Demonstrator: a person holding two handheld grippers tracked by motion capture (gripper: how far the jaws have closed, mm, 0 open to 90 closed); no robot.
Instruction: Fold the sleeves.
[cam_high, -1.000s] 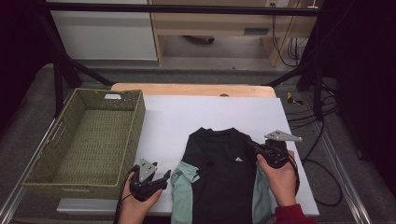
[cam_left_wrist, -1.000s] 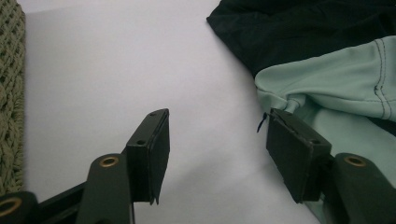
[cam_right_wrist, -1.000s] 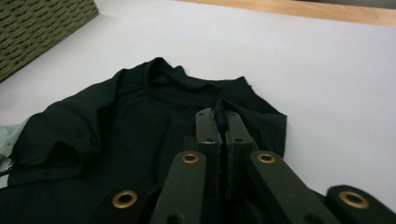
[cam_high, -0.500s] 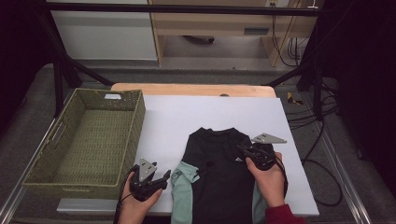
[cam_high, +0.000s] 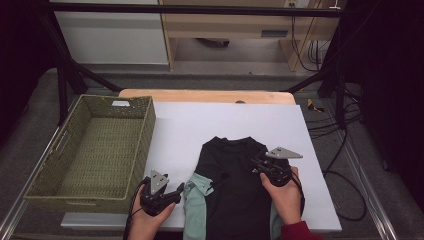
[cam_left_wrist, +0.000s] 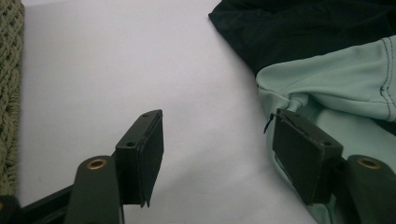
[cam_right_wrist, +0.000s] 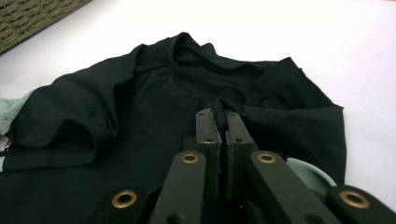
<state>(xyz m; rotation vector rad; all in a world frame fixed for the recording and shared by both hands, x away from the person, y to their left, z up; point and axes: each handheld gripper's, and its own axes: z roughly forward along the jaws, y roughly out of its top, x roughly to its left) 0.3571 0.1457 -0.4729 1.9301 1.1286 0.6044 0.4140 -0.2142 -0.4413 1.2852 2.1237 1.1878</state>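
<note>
Since the earlier frame my right tool (cam_high: 259, 163) has slid toward nine o'clock over the black shirt (cam_high: 235, 195), jaws pinching a fabric fold for folding. My left tool (cam_high: 175, 190) has just been opening, nothing gripped, beside the mint sleeve (cam_high: 196, 205) to take it.

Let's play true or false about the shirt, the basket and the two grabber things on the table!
1. The shirt is black with mint green sleeves. True.
2. The left gripper is clamped on a sleeve. False: its jaws stand apart and have just been opening; one jaw is over the green sleeve, nothing pinched.
3. The right gripper has its jaws pressed together, with a bit of black shirt fabric between the tips. True.
4. The shirt lies inside the woven basket. False: it lies on the white table, beside the basket.
5. The basket is to the left of the shirt in the high view. True.
</note>
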